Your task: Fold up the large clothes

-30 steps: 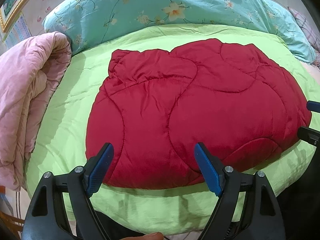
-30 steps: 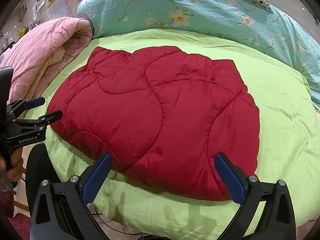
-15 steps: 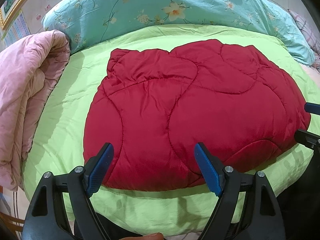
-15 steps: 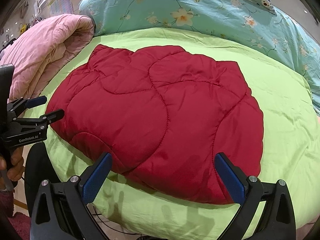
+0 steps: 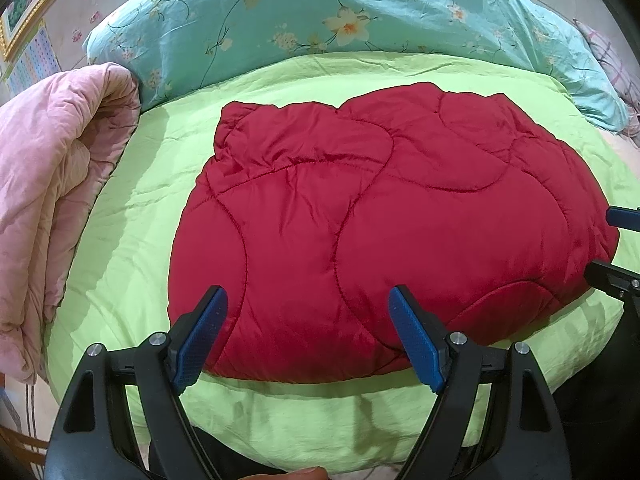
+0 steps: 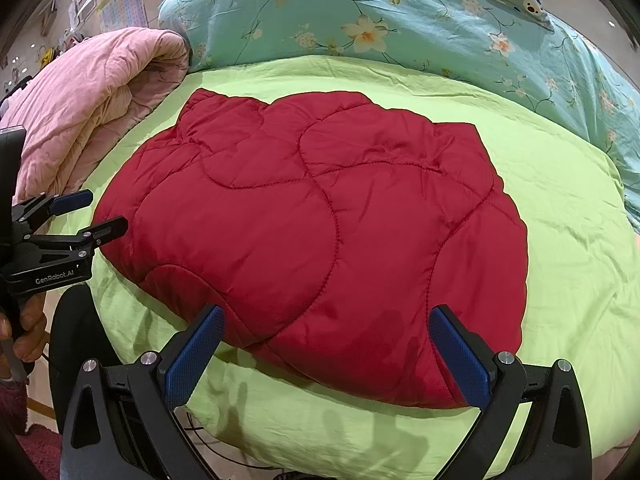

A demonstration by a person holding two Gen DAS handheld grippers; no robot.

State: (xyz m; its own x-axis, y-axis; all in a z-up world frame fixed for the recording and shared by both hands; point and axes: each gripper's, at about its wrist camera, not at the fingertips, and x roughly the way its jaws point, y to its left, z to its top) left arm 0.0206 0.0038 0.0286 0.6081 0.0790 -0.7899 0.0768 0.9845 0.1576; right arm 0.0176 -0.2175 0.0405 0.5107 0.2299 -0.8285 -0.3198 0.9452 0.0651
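Note:
A red quilted padded garment (image 5: pixel 360 216) (image 6: pixel 320 224) lies flattened in a rounded bundle on the lime-green bedcover (image 5: pixel 132 216) (image 6: pixel 568 208). My left gripper (image 5: pixel 306 294) hovers over its near edge on the left side, open, with nothing between the blue pads; it also shows from the side as the left gripper (image 6: pixel 106 210), beside the garment's left edge. My right gripper (image 6: pixel 326 312) hangs open above the near right part of the garment, holding nothing. Only its tips show as the right gripper (image 5: pixel 600 240) at the garment's right edge.
A rolled pink quilt (image 5: pixel 52 184) (image 6: pixel 92 100) lies along the bed's left side. A teal floral duvet (image 5: pixel 320 20) (image 6: pixel 380 20) is piled across the far end. A hand (image 6: pixel 24 328) holds the left gripper's handle. The bed's front edge drops off just below the grippers.

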